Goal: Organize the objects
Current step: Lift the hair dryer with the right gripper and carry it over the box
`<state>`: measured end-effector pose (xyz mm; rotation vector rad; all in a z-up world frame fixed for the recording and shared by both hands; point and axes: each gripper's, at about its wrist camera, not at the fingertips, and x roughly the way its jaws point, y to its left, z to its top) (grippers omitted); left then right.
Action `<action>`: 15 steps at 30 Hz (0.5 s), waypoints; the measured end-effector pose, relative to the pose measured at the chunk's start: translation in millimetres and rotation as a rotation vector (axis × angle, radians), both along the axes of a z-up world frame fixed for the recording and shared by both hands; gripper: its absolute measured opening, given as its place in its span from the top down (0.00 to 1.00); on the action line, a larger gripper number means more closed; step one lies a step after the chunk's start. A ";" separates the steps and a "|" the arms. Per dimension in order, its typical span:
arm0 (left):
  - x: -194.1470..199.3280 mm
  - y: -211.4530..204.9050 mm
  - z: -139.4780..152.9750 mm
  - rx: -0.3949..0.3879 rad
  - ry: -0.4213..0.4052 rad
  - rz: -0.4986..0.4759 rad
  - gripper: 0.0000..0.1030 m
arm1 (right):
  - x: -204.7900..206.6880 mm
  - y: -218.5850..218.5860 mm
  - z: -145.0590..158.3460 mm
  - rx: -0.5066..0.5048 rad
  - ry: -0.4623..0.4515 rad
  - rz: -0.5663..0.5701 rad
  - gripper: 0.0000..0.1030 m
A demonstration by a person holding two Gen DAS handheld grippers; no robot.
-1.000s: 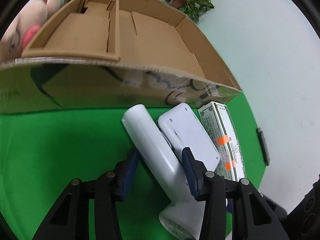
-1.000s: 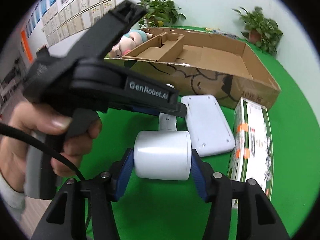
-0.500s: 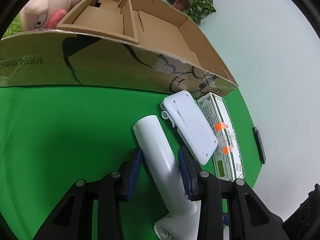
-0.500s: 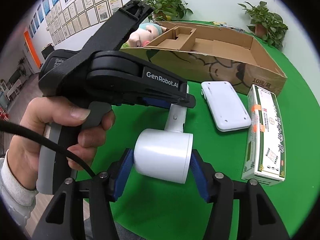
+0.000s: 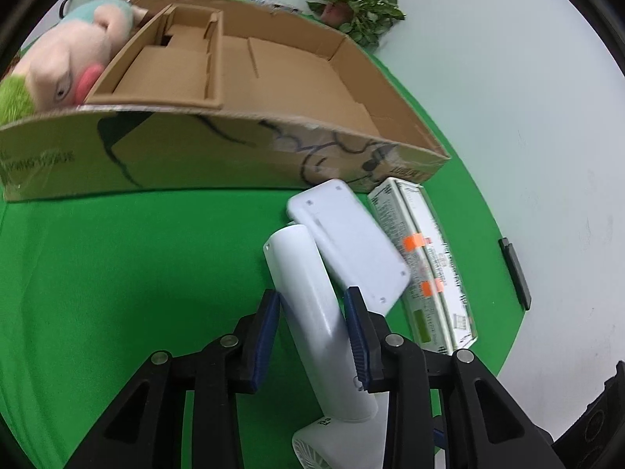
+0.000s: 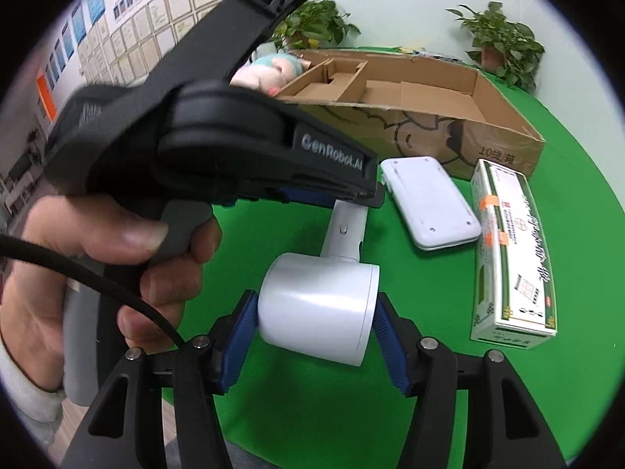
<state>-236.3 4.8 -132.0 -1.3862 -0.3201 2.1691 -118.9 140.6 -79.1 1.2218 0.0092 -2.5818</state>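
A white handheld fan is held by both grippers above the green table. My left gripper (image 5: 312, 312) is shut on the fan's handle (image 5: 308, 297). My right gripper (image 6: 316, 320) is shut on the fan's round head (image 6: 316, 312). The left gripper's black body (image 6: 218, 133) fills the upper left of the right wrist view. A white flat device (image 5: 347, 242) and a white-green medicine box (image 5: 425, 269) lie beside the fan, in front of a large open cardboard box (image 5: 234, 156).
A pink plush toy (image 5: 66, 62) lies at the box's left end beside a cardboard insert (image 5: 172, 66). Potted plants (image 5: 351, 0) stand behind the box. The green table (image 5: 117, 273) ends at the right, near a small black object (image 5: 515, 273).
Both grippers have lifted the fan and pulled it back from the cardboard box. The left gripper's jaws have closed tighter on the handle. The white device and medicine box stay in place.
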 end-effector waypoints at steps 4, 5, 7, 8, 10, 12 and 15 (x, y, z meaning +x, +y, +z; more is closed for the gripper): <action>-5.1 8.1 18.4 0.024 0.037 -0.007 0.69 | -2.2 4.3 15.9 0.003 0.055 -0.024 0.44; -7.6 11.2 25.6 0.015 0.057 -0.014 0.69 | -4.1 6.0 19.1 -0.002 0.061 -0.028 0.44; -12.2 17.2 39.1 0.005 0.095 -0.020 0.69 | -9.0 10.2 28.3 -0.020 0.076 -0.041 0.44; -14.2 20.1 44.6 -0.002 0.112 -0.026 0.69 | -12.0 12.1 33.6 -0.028 0.084 -0.047 0.44; -23.7 25.1 56.7 -0.004 0.137 -0.029 0.69 | -19.0 15.8 41.6 -0.039 0.100 -0.054 0.44; -36.8 28.5 68.1 0.006 0.148 -0.032 0.69 | -28.2 18.3 49.9 -0.035 0.119 -0.062 0.44; -57.2 38.3 83.6 0.010 0.169 -0.034 0.69 | -44.3 22.2 62.1 -0.031 0.144 -0.069 0.44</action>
